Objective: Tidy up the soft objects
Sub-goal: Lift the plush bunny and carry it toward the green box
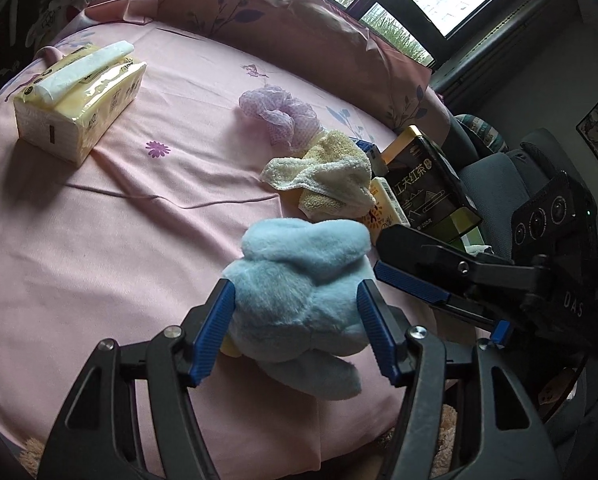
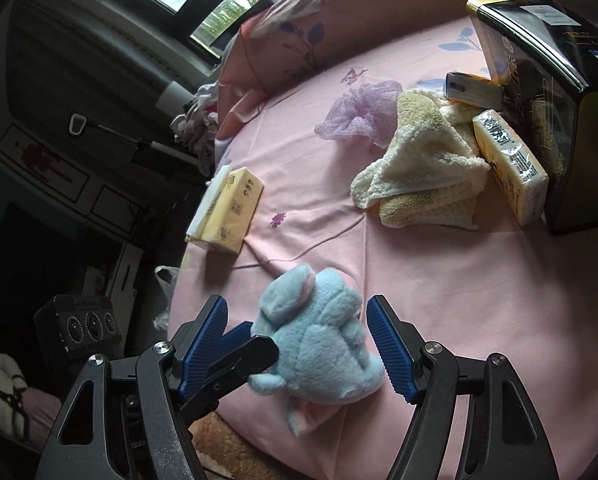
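Gripping the blue plush toy (image 1: pixel 299 292) near you, your left gripper (image 1: pixel 295 328) is clenching it; right gripper (image 2: pixel 299 344) fingers are spread. Next, carrying it toward the towels (image 1: pixel 327 180) seems needed.

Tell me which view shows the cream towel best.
The right wrist view: the cream towel lies spread open, folds and edges visible. The left wrist view shows it farther off, bunched, its far side against the boxes.

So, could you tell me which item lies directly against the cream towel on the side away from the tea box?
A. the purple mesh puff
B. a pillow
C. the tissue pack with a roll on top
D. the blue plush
A: the purple mesh puff touches the cream towel on the side away from the tea box, while the blue plush lies apart, between the left gripper's fingers.
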